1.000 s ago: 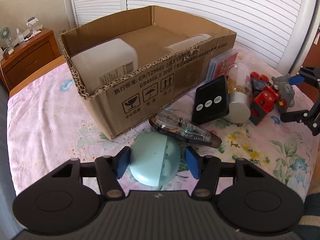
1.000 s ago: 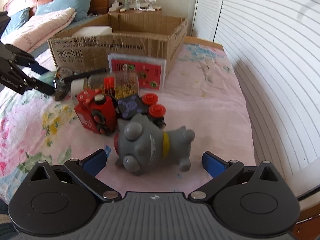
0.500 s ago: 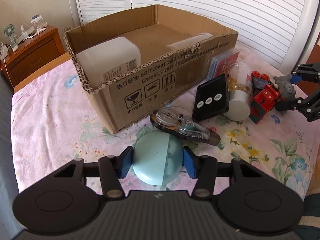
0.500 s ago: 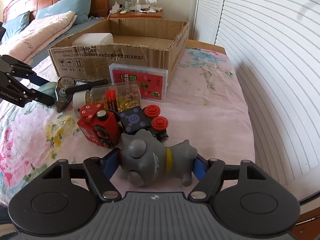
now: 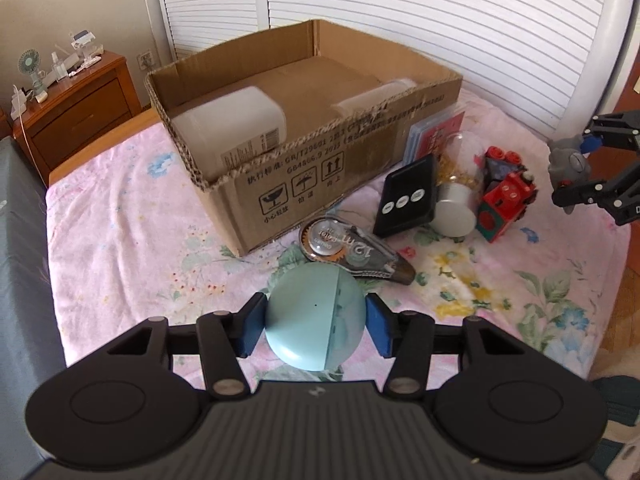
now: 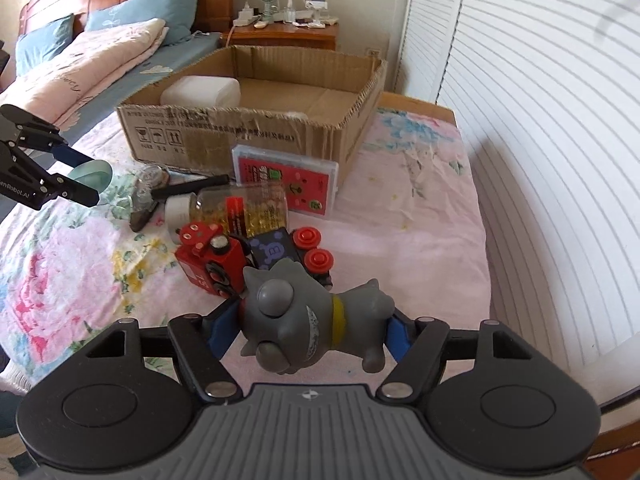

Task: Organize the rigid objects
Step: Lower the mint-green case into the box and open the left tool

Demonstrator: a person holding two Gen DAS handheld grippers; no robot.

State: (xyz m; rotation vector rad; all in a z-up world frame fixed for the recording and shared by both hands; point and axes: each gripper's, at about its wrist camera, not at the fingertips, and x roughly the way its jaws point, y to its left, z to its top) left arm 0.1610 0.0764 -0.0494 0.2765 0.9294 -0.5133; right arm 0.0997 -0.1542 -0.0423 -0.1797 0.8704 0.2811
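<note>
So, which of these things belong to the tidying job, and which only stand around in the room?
Part of the job:
- light blue round case, in the left gripper
- grey toy figure, in the right gripper
- cardboard box
- tape dispenser, black remote, bottle, red toy train, card case

Only around:
- nightstand with small fan
- pillows
</note>
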